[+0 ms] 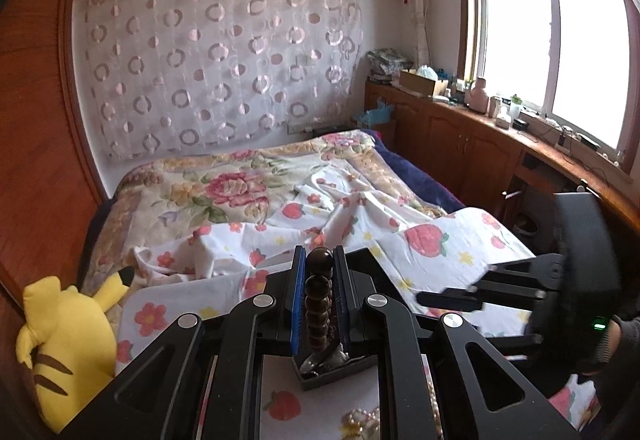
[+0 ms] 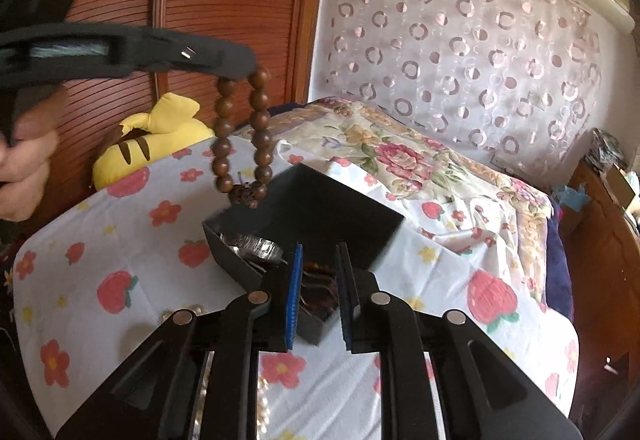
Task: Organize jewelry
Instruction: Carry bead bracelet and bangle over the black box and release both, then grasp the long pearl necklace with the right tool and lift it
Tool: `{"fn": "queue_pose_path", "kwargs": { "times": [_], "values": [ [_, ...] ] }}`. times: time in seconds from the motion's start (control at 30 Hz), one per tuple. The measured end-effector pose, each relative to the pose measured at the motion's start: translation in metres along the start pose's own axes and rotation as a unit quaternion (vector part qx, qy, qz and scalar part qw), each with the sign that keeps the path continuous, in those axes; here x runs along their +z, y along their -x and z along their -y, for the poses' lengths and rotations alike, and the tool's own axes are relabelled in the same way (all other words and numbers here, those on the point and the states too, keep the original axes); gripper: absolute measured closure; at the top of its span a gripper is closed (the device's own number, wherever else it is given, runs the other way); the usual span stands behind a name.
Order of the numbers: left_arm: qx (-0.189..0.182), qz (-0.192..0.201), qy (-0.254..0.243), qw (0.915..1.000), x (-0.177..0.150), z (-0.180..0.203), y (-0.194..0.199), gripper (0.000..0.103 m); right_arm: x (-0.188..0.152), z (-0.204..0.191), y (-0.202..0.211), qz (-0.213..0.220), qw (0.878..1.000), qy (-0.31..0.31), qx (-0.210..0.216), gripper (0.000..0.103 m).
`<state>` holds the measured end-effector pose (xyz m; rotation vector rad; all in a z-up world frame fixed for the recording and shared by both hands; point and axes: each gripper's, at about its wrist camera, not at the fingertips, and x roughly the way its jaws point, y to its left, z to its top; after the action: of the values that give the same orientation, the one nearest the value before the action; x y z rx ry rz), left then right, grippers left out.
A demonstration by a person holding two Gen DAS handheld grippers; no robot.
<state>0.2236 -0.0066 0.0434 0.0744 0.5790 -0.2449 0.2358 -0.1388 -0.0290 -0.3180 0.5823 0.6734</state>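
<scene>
Left hand-held gripper pinched the bracelet, hard, smooth beads dangling limp above the box, best gripped across one bead; right hand-held gripper stood spread, empty.

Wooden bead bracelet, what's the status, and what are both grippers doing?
Left gripper shut on wooden bead bracelet, dangling above the black jewelry box. Right gripper open, empty, near box. Silver bangle already inside. Nothing blocking.

Left gripper: jaws clamped on bead bracelet, raised at upper left of right-wrist frame. Right gripper: jaws parted, nothing between, lower centre.
</scene>
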Motion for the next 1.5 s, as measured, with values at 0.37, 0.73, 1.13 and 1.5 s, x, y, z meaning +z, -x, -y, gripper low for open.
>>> {"fn": "queue_pose_path", "kwargs": {
  "times": [0.37, 0.73, 1.13, 1.5],
  "values": [
    [0.024, -0.036, 0.008, 0.999, -0.005, -0.001, -0.047, 0.075, -0.028, 0.01, 0.025, 0.004, 1.0, -0.027, 0.01, 0.084],
    [0.013, -0.021, 0.016, 0.9996, -0.076, 0.0, 0.0, 0.025, -0.068, -0.017, 0.034, -0.025, 0.997, -0.056, 0.046, 0.084],
    [0.007, -0.028, 0.048, 0.9984, -0.147, -0.008, 0.043, 0.008, -0.088, -0.02, 0.011, -0.078, 0.992, -0.079, 0.054, 0.075],
    [-0.003, -0.034, 0.052, 0.9981, -0.162, -0.003, 0.049, 0.008, -0.084, -0.011, -0.013, -0.113, 0.984, -0.116, 0.08, 0.075]
  ]
}}
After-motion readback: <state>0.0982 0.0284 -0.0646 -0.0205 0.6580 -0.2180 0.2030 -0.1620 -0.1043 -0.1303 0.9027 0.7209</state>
